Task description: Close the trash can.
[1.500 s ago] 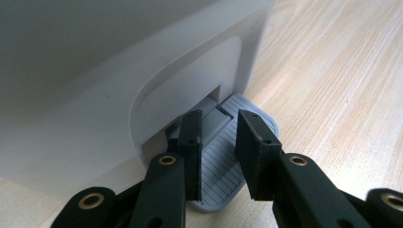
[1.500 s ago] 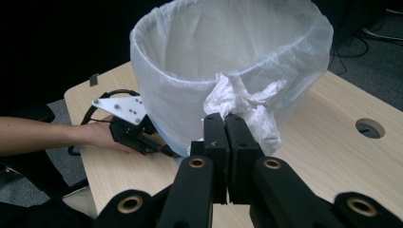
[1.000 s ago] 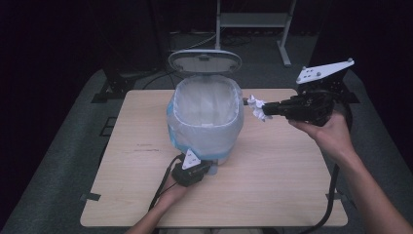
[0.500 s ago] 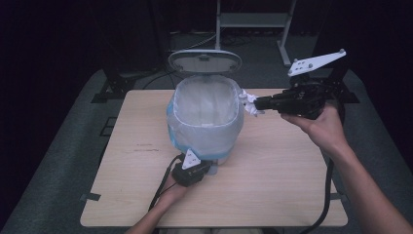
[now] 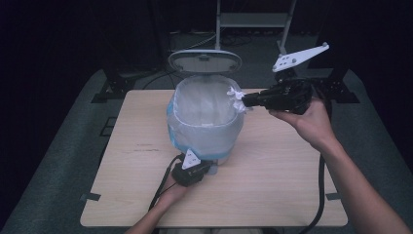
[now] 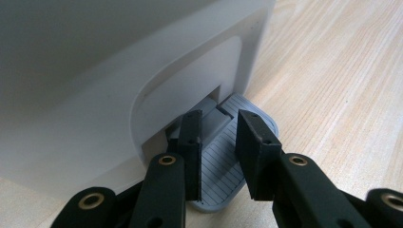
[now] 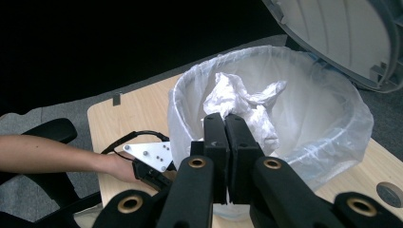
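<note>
So the right hand-held gripper [image 5: 245,101] has its jaws pinched tight on a crumpled white tissue [image 7: 240,102], holding it right at the rim of the little pedal bin [image 5: 204,127], on the bin's right side as seen from above. From the right gripper view the wad hangs just over the opening, above the clear plastic liner [image 7: 328,128] that's folded over the rim. The lid [image 5: 204,62] is standing up at the back.

The left hand-held gripper [image 6: 218,142] is down low at the front foot of the bin, jaws as closed as they get with a narrow gap showing between them and nothing gripped, tips sitting on the grey ribbed pedal [image 6: 223,159]. Bin's near the middle of the wooden tabletop [image 5: 292,185], toward the far edge.
</note>
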A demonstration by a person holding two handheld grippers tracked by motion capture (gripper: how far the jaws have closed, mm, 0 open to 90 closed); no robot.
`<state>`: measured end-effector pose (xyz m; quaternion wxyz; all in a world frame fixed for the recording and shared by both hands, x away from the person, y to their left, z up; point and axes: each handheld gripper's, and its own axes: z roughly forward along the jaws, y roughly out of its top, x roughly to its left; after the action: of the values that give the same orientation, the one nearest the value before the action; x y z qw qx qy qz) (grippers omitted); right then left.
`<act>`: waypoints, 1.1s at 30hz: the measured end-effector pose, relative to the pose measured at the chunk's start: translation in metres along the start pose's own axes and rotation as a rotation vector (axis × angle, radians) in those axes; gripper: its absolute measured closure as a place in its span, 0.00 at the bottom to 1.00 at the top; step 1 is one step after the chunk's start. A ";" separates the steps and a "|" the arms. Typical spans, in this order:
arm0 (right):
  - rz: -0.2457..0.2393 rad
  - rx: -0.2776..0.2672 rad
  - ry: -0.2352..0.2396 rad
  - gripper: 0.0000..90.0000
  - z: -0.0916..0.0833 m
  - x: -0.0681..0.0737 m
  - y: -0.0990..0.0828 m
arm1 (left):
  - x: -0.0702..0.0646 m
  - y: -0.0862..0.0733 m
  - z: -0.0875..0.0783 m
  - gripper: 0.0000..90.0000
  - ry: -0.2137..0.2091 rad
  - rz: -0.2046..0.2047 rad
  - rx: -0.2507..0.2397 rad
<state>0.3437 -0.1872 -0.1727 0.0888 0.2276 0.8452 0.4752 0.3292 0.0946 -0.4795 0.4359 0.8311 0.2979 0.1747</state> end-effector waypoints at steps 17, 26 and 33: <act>-0.010 0.026 0.012 0.98 0.023 0.000 0.013 | 0.000 0.000 0.000 0.80 0.000 0.002 0.005; -0.026 0.056 0.025 0.98 0.043 0.002 0.020 | 0.000 0.000 -0.001 0.80 -0.001 0.002 0.006; -0.027 0.081 0.028 0.98 0.056 0.001 0.025 | 0.000 0.000 0.000 0.80 -0.001 0.002 0.006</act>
<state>0.3705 -0.1325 -0.1819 0.0740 0.2128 0.8679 0.4427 0.3293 0.0951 -0.4791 0.4335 0.8326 0.2976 0.1739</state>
